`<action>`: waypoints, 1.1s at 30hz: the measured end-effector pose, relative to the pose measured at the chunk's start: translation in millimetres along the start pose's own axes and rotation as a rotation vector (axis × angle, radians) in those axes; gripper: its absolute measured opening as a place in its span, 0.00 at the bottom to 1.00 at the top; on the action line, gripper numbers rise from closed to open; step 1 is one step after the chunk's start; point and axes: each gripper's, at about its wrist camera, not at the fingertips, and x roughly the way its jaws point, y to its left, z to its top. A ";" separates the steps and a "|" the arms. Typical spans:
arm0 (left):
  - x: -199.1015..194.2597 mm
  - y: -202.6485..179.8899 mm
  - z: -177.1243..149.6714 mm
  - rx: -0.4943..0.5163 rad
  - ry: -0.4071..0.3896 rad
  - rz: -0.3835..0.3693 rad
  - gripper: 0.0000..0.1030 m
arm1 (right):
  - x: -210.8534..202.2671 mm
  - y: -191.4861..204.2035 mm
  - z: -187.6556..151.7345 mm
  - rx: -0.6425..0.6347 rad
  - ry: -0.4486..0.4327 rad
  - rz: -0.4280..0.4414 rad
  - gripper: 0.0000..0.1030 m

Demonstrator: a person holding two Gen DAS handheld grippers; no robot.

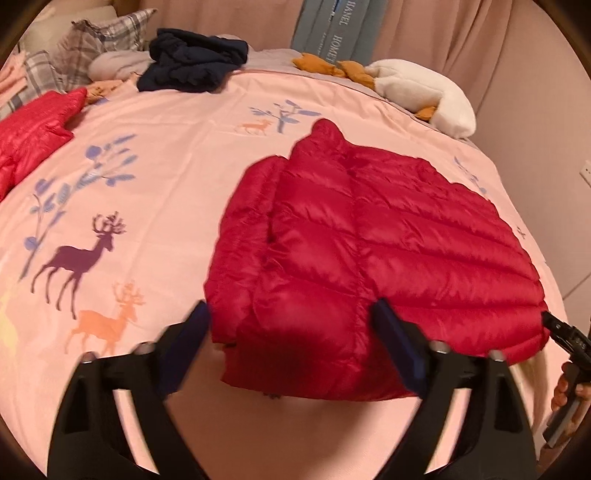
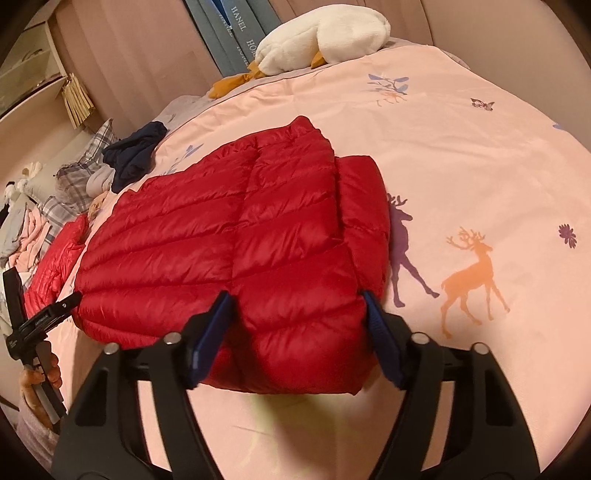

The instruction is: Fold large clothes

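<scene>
No box, basket or other container shows in either view; everything lies loose on a bed covered by a pink deer-print bedspread (image 1: 177, 184).

The red down jacket (image 1: 369, 240) lies flat on the bedspread, its hem toward the cameras and its stand-up collar pointing away toward the white plush duck (image 1: 421, 96). It is quilted in horizontal puffy channels with a shiny surface, and a seam runs up its middle. One sleeve is folded in along the side, forming a narrower padded strip beside the body.

The left gripper (image 1: 291, 328) hangs over the hem corner where the folded sleeve ends; its blue-padded jaws stand wide with the jacket's edge between them, and the pads do not visibly press the fabric. The right gripper (image 2: 295, 325) sits at the other hem corner, jaws at a middling width straddling the puffy hem; whether its pads pinch the fabric cannot be told for sure.

Beyond the jacket's collar lies a crumpled navy garment (image 1: 192, 62), with plaid pillows (image 1: 99, 37) near it. A second red quilted garment (image 1: 33, 125) lies well off to the jacket's side. Blue book spines (image 2: 236, 33) stand behind the duck.
</scene>
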 end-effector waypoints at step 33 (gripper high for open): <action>-39.8 -25.1 -7.5 0.098 -0.119 0.118 0.71 | -35.3 15.6 12.3 -0.042 -0.145 -0.022 0.58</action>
